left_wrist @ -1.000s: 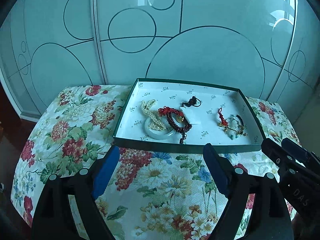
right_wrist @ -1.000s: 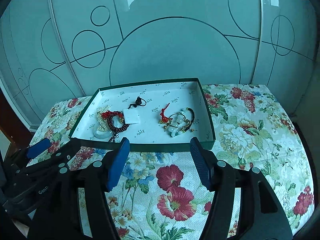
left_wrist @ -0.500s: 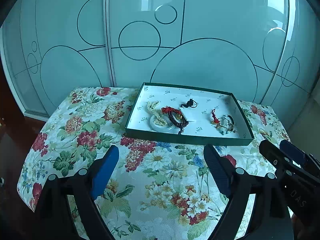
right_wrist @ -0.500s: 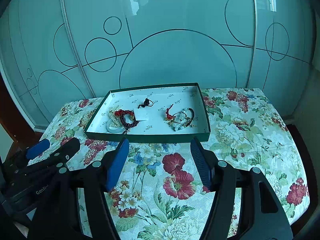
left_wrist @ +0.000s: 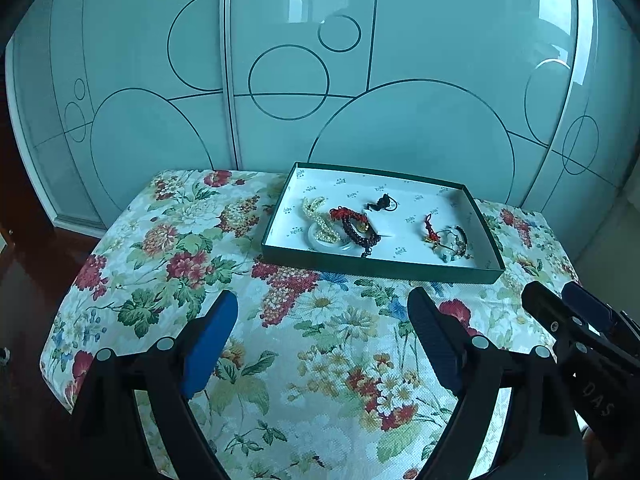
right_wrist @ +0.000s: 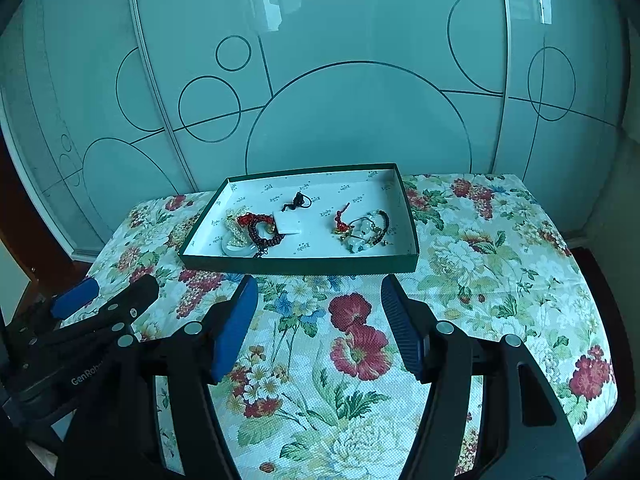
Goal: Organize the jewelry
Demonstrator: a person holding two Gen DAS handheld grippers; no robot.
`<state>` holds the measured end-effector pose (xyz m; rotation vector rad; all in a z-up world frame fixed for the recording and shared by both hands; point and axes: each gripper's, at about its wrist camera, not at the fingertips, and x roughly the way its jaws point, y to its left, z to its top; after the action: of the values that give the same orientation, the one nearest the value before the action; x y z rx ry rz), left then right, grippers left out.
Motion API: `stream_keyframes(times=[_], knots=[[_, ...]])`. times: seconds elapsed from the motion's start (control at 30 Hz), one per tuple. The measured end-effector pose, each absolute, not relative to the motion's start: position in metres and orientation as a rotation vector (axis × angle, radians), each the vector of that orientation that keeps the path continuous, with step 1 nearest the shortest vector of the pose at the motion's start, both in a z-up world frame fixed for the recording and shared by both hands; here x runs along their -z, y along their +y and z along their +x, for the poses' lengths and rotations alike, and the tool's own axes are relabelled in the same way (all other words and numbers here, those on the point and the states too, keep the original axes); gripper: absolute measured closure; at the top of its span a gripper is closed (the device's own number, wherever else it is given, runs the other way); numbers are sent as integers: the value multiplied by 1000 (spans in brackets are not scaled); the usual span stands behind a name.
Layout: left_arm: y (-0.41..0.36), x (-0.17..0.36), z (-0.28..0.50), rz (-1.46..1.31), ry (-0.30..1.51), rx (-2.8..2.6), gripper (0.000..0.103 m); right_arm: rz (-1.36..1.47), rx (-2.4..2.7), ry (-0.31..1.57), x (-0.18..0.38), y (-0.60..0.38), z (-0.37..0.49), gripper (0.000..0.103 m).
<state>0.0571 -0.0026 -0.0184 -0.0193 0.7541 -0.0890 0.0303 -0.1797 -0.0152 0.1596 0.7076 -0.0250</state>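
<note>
Lying beyond empty jaws: jewelry tray [left_wrist: 376,268]

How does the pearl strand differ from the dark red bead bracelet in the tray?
The pearl strand is cream-white with small beads; the dark red bead bracelet is maroon with larger beads. The pearl strand lies in a twisted bunch nearer the tray's left wall, while the bracelet forms a ring to its right. Both lie in the green tray, partly over a white bangle.

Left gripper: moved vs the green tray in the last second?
Yes. The left gripper has backed away from the green tray: the tray looks smaller and farther up in the left wrist view, with more floral cloth showing.
</note>
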Motion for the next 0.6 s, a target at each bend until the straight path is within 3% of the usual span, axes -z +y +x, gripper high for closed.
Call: stream_keyframes(times=[0.6], knots=[[4,9,52,-18,733,76,17,159,23,707,13,-177,27,39]])
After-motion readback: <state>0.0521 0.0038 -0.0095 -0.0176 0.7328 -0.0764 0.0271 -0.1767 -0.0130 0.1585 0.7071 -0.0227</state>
